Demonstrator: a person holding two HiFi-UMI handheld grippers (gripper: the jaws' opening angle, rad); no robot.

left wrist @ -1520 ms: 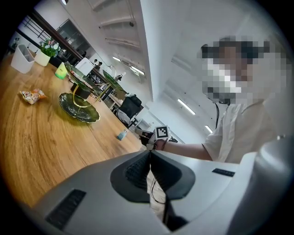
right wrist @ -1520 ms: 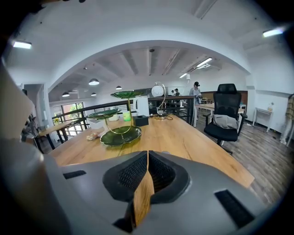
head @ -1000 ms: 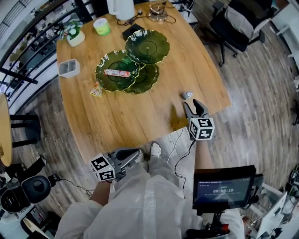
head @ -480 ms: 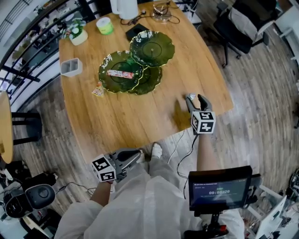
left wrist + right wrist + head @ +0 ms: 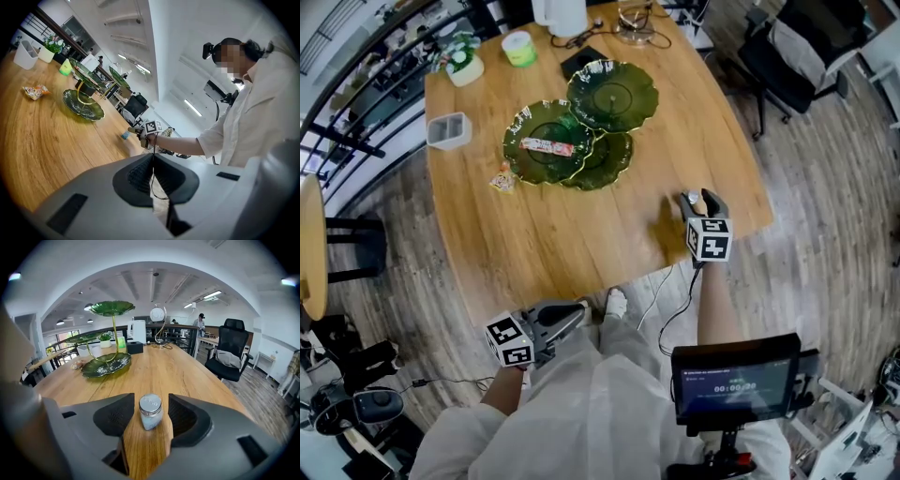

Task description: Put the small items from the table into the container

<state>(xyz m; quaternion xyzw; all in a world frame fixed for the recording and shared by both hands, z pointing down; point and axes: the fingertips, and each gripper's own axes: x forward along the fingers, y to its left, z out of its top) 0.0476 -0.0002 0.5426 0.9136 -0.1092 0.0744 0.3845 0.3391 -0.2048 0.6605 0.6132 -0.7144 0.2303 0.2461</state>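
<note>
- Right gripper is released, jaws wide; the small lidded jar stands upright between them, touching neither, near the table's 4 o'clock edge.
- Centre the jar and clamp below the lid; the container waits at 10 o'clock.
- Left gripper is clenched and empty.

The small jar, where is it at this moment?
The jar stands on the table, near its right edge in the head view, between the open jaws of the right gripper, untouched.

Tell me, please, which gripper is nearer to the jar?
Right. The right gripper has the jar between its open jaws, untouched; the left gripper sits shut beyond the near edge of the table, far off.
</note>
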